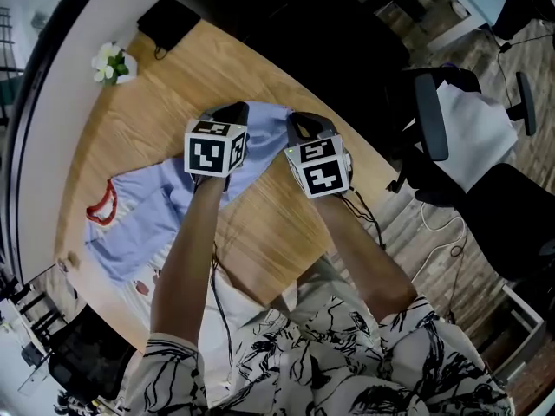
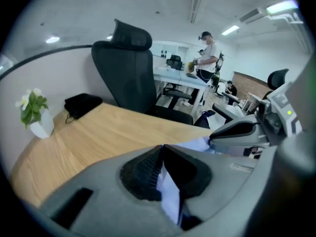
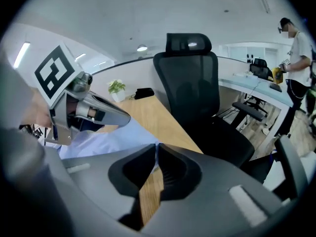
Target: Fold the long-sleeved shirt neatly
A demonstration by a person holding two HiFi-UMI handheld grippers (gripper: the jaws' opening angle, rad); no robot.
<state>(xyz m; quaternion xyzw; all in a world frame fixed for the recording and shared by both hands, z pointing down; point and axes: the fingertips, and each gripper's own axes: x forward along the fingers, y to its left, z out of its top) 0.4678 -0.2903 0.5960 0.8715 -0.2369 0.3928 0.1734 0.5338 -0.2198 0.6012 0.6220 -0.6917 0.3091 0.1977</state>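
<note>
A light-blue long-sleeved shirt (image 1: 147, 206) with a red-trimmed collar lies spread on the round wooden table (image 1: 260, 232). Its far edge reaches up between my two grippers. My left gripper (image 1: 230, 113) is shut on that edge; in the left gripper view blue cloth (image 2: 170, 194) sits pinched between the closed jaws (image 2: 162, 148). My right gripper (image 1: 302, 125) stands close beside it to the right. Its jaws (image 3: 157, 147) are closed, with the shirt's edge (image 3: 108, 139) caught at their tips and bare wood showing below. Each gripper shows in the other's view.
A small white pot with a green plant (image 1: 111, 63) and a black pouch (image 1: 169, 22) sit at the table's far left. A black office chair (image 3: 192, 78) stands just beyond the table's far edge. More chairs (image 1: 451, 120) stand to the right.
</note>
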